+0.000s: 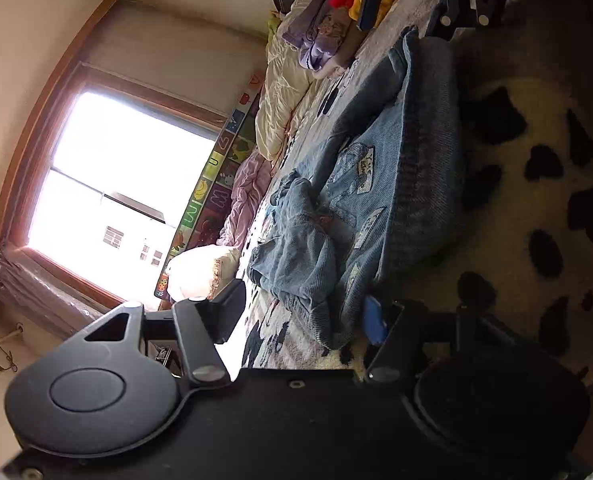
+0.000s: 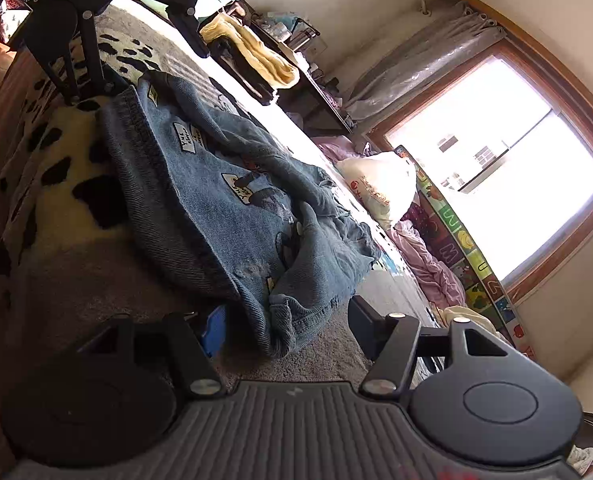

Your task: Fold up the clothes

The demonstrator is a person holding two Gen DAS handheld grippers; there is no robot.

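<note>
A blue denim jacket [image 1: 380, 184] with sewn patches lies rumpled on a cow-print blanket [image 1: 544, 184], one sleeve bunched on top. My left gripper [image 1: 308, 320] is open at the near end of the jacket's hem; a denim cuff lies loosely between its fingers. At the far end of the hem, my right gripper [image 1: 406, 16] straddles the other corner. In the right wrist view the jacket [image 2: 216, 184] stretches away from my right gripper [image 2: 286, 326], which is open with a denim corner between its blue-padded fingers [image 2: 214, 330]. My left gripper [image 2: 148, 72] shows at the far hem.
A pile of purple, red and yellow clothes [image 1: 328, 24] sits further along the bed beside a cream quilt [image 1: 280, 100] and a pink cover [image 1: 248, 192]. A white bag [image 2: 380, 188], an alphabet mat [image 2: 468, 248] and a bright window [image 2: 508, 176] line the far side.
</note>
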